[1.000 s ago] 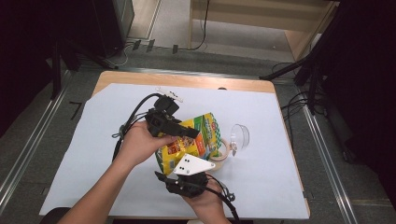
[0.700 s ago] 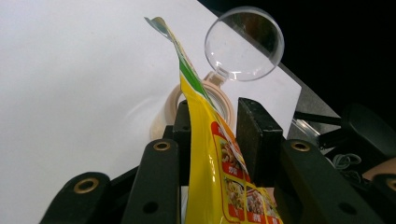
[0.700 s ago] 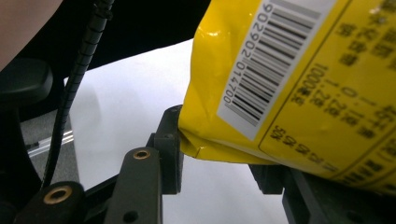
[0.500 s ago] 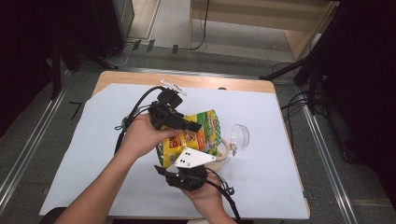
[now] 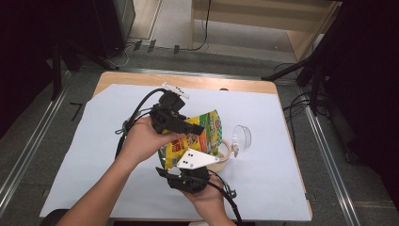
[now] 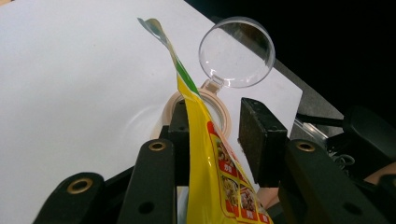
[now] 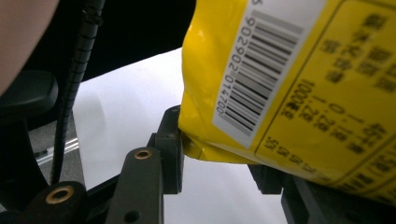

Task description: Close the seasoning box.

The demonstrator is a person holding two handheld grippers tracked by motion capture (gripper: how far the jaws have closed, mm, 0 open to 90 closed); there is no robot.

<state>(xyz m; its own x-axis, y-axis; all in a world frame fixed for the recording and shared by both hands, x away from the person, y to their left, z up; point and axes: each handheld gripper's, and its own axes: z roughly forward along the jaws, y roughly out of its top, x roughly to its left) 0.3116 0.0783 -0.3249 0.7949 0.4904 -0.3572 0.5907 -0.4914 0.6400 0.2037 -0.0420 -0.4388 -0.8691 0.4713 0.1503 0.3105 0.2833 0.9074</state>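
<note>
1. The yellow snack bag [image 5: 195, 139] hangs above the bench [image 5: 282, 188], tilted over a round beige jar [image 5: 221, 153] whose clear lid [image 5: 241, 136] is flipped open.
2. The left hand-held gripper [image 5: 190, 128] has the bag's upper part between its jaws; one pad touches the bag [image 6: 205, 154], the other stands clear, so I cannot tell if it grips.
3. The right hand-held gripper [image 5: 188, 162] has the bag's bottom corner [image 7: 261, 93] between its jaws, partly closed; the far pad is hidden.
4. White paper [image 5: 94, 141] covers the bench, with wide free room left and right; the jar stands near the middle.
5. Both forearms enter from the bottom edge, hands close together.
</note>
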